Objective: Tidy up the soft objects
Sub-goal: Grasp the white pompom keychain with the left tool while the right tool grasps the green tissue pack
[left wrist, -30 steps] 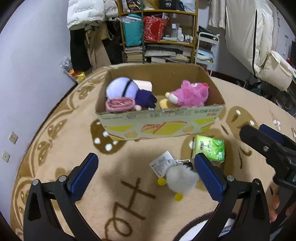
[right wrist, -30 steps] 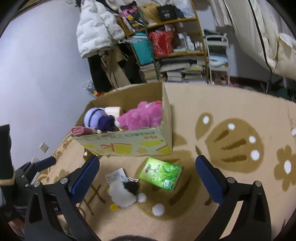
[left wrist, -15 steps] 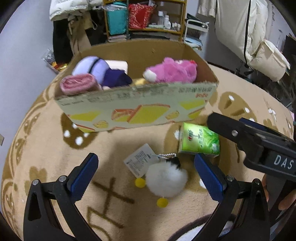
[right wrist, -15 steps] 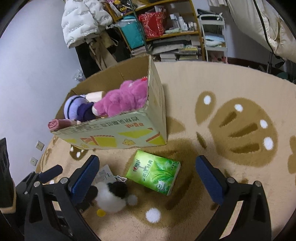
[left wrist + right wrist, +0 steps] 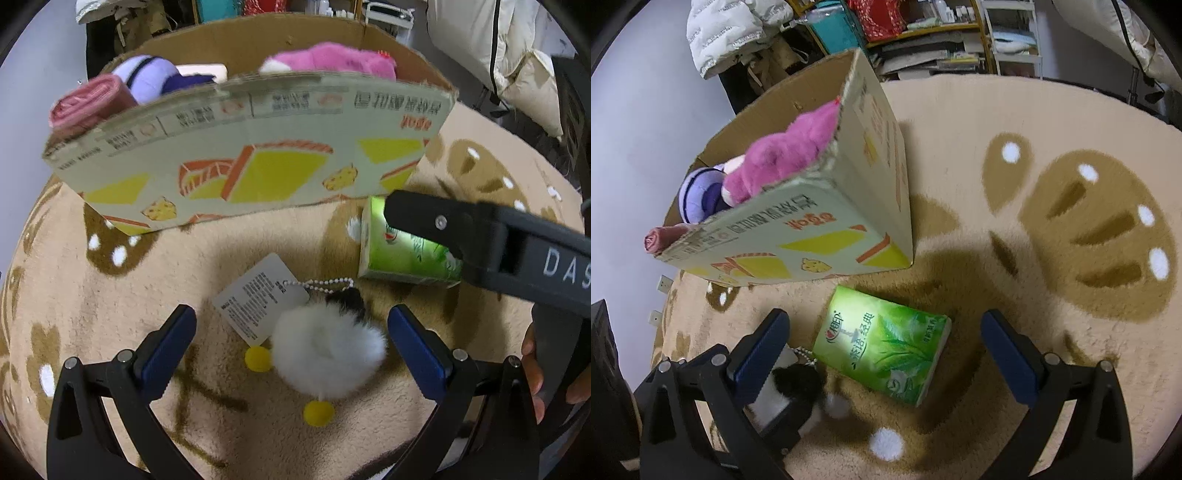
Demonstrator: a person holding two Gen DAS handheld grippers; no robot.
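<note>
A white fluffy plush keychain (image 5: 327,349) with yellow feet, a bead chain and a paper tag (image 5: 260,297) lies on the rug. My left gripper (image 5: 291,345) is open, its blue pads either side of the plush. A green tissue pack (image 5: 882,345) lies on the rug in front of the cardboard box (image 5: 812,236); my right gripper (image 5: 886,360) is open around it. The pack also shows in the left wrist view (image 5: 402,254), partly behind the right gripper's arm. The box (image 5: 251,162) holds a pink plush (image 5: 328,61), a purple plush (image 5: 147,75) and a pink roll (image 5: 88,105).
The beige rug (image 5: 1052,155) has brown patterns. Shelves with books and bags (image 5: 923,33) and a white jacket (image 5: 731,29) stand behind the box. A white coat (image 5: 491,48) hangs at the right. A grey wall (image 5: 646,122) is at the left.
Both grippers have moved down and forward toward the rug. The white plush now lies between my left pads and the green pack between my right pads. Both stay open.
</note>
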